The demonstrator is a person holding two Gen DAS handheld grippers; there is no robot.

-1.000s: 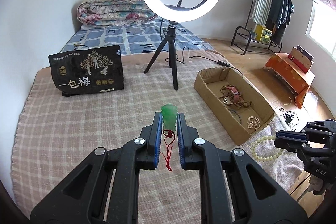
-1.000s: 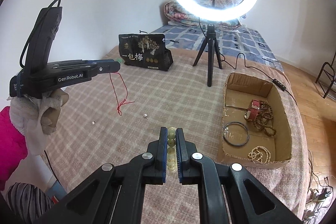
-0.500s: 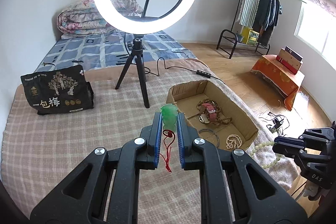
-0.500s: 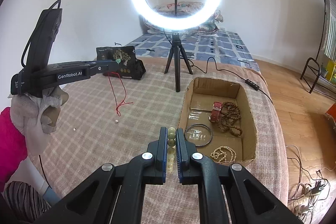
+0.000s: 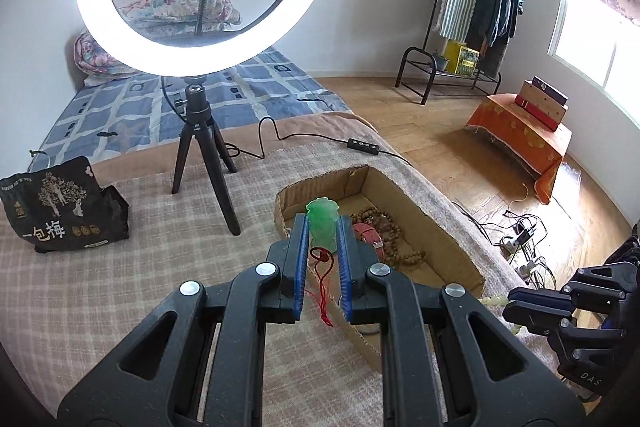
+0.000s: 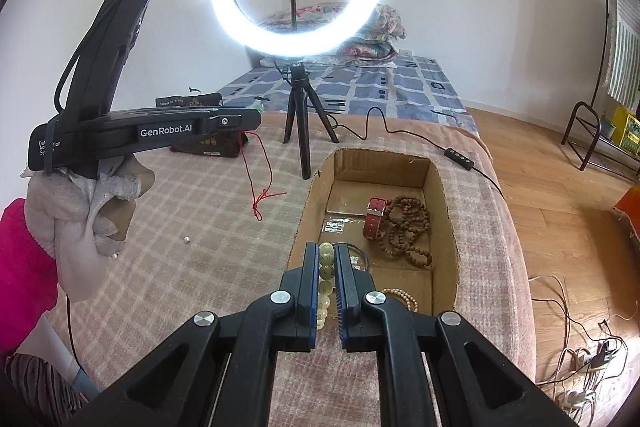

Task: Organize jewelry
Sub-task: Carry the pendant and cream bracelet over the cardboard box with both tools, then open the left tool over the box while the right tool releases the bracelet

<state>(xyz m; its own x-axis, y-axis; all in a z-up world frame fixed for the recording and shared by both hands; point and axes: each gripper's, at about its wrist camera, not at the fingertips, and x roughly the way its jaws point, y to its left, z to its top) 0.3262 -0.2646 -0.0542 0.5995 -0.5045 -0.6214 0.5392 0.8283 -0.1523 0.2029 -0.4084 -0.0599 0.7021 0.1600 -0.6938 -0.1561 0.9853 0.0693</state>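
Note:
My left gripper (image 5: 322, 223) is shut on a green jade pendant (image 5: 322, 218) with a red cord (image 5: 322, 291) hanging down, held in the air above the near left wall of the cardboard box (image 5: 420, 205). My right gripper (image 6: 327, 259) is shut on a pale bead bracelet (image 6: 325, 277), held just above the box's near left corner (image 6: 448, 227). In the box lie a red watch strap (image 6: 375, 218), brown bead strings (image 6: 408, 231), a dark bangle and a pearl strand (image 6: 402, 297). The left gripper also shows in the right wrist view (image 6: 250, 121).
A ring light on a tripod (image 6: 298, 131) stands on the checked blanket (image 6: 192, 227) just left of the box. A black snack bag (image 5: 60, 211) sits at the far left. Small loose beads (image 6: 186, 238) lie on the blanket. The light's cable (image 5: 320, 139) runs behind the box.
Both grippers have moved right and forward toward the box with their loads. The pendant is now over the box's left wall and the bracelet over its near corner.

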